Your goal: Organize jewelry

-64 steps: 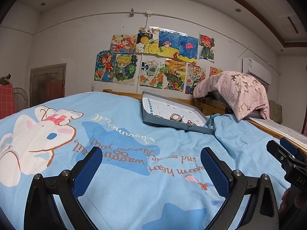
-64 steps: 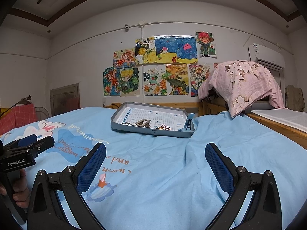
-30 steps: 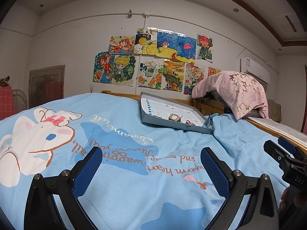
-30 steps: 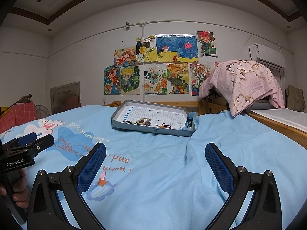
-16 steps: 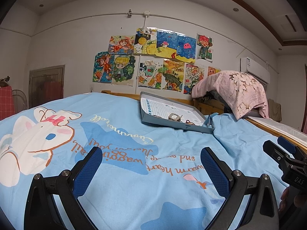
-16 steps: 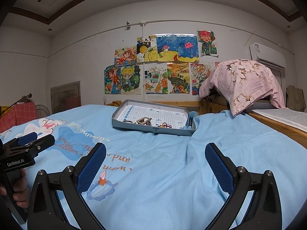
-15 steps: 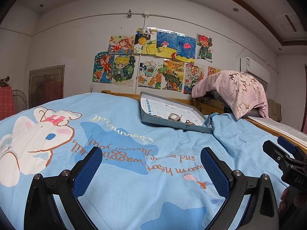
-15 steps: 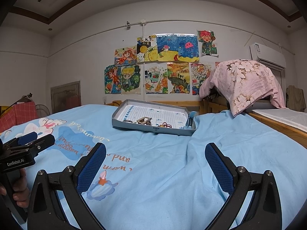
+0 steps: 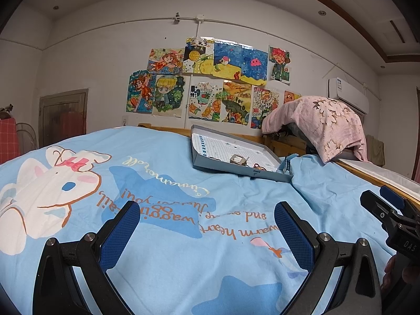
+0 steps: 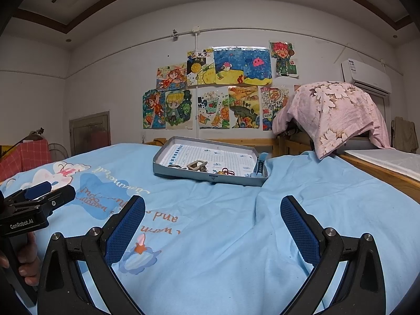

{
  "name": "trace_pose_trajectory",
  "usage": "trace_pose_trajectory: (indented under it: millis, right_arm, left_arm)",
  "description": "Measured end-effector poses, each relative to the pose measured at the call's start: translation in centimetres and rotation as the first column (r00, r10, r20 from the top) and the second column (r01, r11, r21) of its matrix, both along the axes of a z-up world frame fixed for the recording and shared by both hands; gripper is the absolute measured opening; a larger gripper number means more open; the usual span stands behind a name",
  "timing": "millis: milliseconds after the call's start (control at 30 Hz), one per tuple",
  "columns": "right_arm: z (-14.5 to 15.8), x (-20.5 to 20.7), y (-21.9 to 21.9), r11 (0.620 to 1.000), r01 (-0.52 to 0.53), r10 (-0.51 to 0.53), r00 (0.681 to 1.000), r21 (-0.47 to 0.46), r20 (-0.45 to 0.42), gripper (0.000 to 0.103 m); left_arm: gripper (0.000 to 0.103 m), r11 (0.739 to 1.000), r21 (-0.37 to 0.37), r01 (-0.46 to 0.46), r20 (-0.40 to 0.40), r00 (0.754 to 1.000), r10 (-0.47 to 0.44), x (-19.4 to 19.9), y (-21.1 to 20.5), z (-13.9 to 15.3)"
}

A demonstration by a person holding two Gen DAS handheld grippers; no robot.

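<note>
On the far side of the bed, a shallow grey tray (image 10: 181, 174) sits on the light blue bedsheet (image 10: 236, 236), close to the wooden headboard and below a cluster of colourful drawings (image 10: 223, 89) taped to the white wall. Its floor is lined with a white grid-patterned sheet. Several small jewelry pieces lie toward its near edge: a pale square-framed piece (image 10: 197, 165) near the middle, dark tangled items just left of it, and a small red and gold cluster (image 10: 226, 171) to its right. A blue strap (image 10: 260, 166) rests along the tray's right wall, its end sticking up over the rim. What each small piece is cannot be made out at this range.

Both tools hover low over the near part of the sheet, well apart from the tray. The right gripper (image 10: 212, 223) has its blue-padded fingers spread wide with nothing between them, pointing roughly at the tray. The left gripper (image 9: 207, 225) is likewise spread wide and empty, over the orange lettering printed on the sheet, with the tray (image 9: 210, 166) far and to its right. A white cartoon rabbit (image 9: 47, 183) is printed on the sheet at the left. To the right of the tray, a pink floral cloth (image 10: 336, 113) drapes over something beside the bed, under a wall air conditioner (image 10: 367, 76).
</note>
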State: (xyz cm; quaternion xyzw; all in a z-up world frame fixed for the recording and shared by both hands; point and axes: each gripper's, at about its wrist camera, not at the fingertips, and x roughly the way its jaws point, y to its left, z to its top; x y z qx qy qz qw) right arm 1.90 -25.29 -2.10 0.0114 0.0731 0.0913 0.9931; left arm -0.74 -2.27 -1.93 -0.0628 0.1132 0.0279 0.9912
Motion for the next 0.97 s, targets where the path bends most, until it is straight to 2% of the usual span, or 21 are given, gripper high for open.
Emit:
trace_pose_trajectory:
  millis: [233, 967]
  right_arm:
    - [-0.06, -0.01, -0.04, 1.000, 0.002, -0.002, 1.000, 0.002, 0.001, 0.101]
    - [-0.12, -0.06, -0.32, 1.000, 0.021, -0.021, 1.000, 0.012, -0.006, 0.101]
  left_arm:
    - [0.103, 1.000, 0.000, 0.014, -0.048, 0.999, -0.014, 0.53, -0.21, -0.58]
    - [0.103, 1.000, 0.002, 0.030, -0.058, 0.998, -0.030, 0.86, 0.11, -0.84]
